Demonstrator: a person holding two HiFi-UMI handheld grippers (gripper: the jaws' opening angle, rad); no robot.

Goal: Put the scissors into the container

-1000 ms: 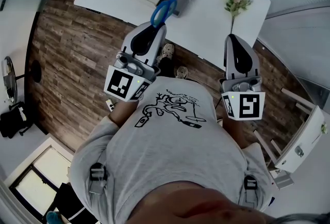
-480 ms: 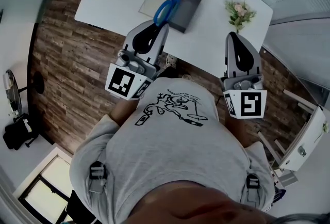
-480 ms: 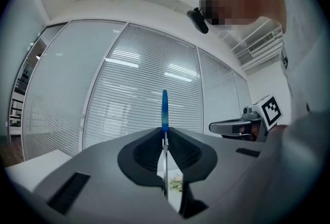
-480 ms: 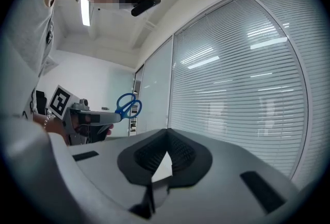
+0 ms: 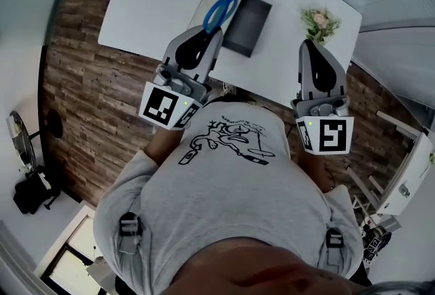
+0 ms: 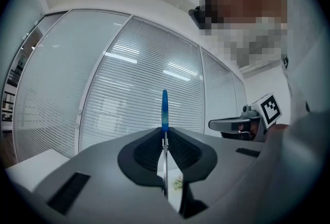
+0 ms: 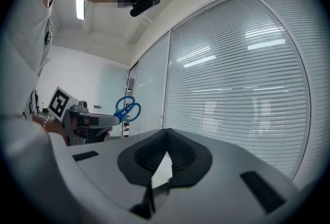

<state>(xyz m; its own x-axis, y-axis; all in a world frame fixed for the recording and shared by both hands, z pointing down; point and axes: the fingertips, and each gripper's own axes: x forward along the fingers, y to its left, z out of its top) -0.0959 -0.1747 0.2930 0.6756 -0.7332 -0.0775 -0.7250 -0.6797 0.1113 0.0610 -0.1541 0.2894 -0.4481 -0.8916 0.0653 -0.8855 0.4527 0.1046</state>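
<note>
Nearest, a grey T-shirt (image 5: 224,171) with a black line drawing, any lettering too small to read. Black-and-white square codes on both marker cubes (image 5: 166,109). Ahead on the left, left gripper (image 5: 206,34) (image 6: 165,138), jaws clamped on the blades of the scissors (image 5: 221,13) (image 6: 164,107) (image 7: 126,109). Blue handles sticking out past the tips, over the pale edge of the dark grey container (image 5: 248,15). Opposite, right gripper (image 5: 311,49) (image 7: 164,138), jaws pressed together on nothing. Beyond, white table (image 5: 149,8) carrying the container and a flower sprig (image 5: 319,20).
</note>
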